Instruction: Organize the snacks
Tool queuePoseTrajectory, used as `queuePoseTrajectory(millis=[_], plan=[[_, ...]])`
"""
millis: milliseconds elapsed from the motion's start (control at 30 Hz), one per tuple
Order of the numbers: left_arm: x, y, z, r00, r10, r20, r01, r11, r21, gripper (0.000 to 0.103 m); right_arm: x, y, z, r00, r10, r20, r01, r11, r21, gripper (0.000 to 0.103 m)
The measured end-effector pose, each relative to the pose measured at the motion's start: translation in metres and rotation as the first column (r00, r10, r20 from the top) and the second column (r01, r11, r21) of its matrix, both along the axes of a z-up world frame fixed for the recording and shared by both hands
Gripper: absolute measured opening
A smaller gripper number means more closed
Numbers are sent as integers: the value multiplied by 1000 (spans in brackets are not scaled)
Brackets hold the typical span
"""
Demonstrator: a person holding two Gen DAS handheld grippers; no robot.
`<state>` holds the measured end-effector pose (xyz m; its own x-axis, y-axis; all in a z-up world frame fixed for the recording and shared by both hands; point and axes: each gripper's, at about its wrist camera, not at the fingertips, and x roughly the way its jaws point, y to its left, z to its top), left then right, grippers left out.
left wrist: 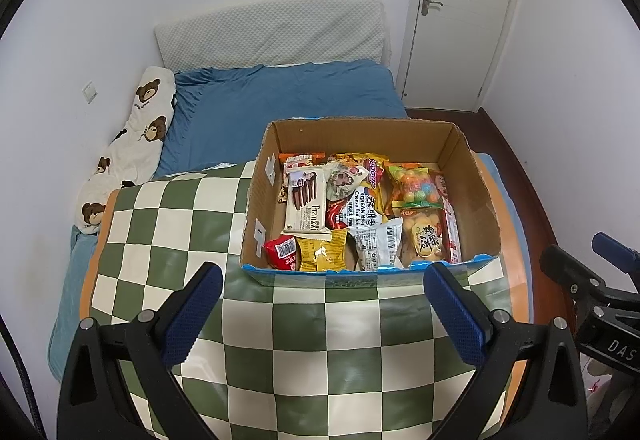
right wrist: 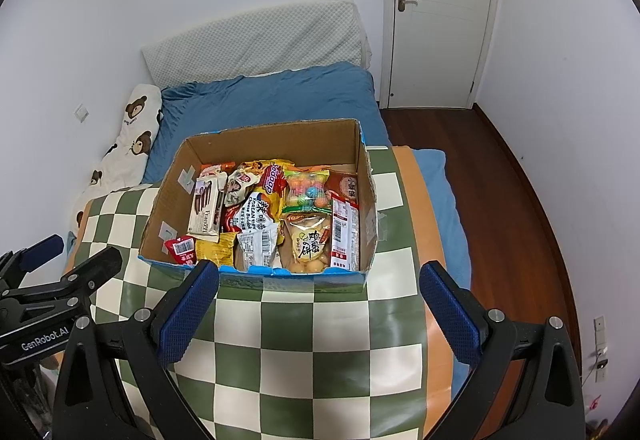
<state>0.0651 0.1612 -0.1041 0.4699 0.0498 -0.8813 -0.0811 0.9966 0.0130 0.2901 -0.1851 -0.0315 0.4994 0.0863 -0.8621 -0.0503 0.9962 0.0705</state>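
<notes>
Snack-filled cardboard box (left wrist: pixel 472 176) sits on checkered cloth (left wrist: pixel 280 360), beyond wide-spread jaws.

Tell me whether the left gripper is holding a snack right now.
No: the left gripper is open with nothing between its blue pads, hovering over the checkered cloth short of the cardboard box.

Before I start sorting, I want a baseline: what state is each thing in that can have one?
left gripper: open, empty, above the checkered cloth
right gripper: open, empty
cardboard box: open-topped, upright on the cloth, filled with snacks
Franzzi wafer pack: sealed, lying flat on top
egg biscuit bag: sealed, in the box
door: shut
</notes>
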Motion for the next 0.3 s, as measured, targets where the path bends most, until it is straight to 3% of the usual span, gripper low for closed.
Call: queuePoseTrajectory(millis=[300], plan=[[-1, -3, 1, 1000, -8, 11, 8, 1000, 5, 103, -1, 1, 0, 1000, 4, 1, -4, 1000, -1, 102]])
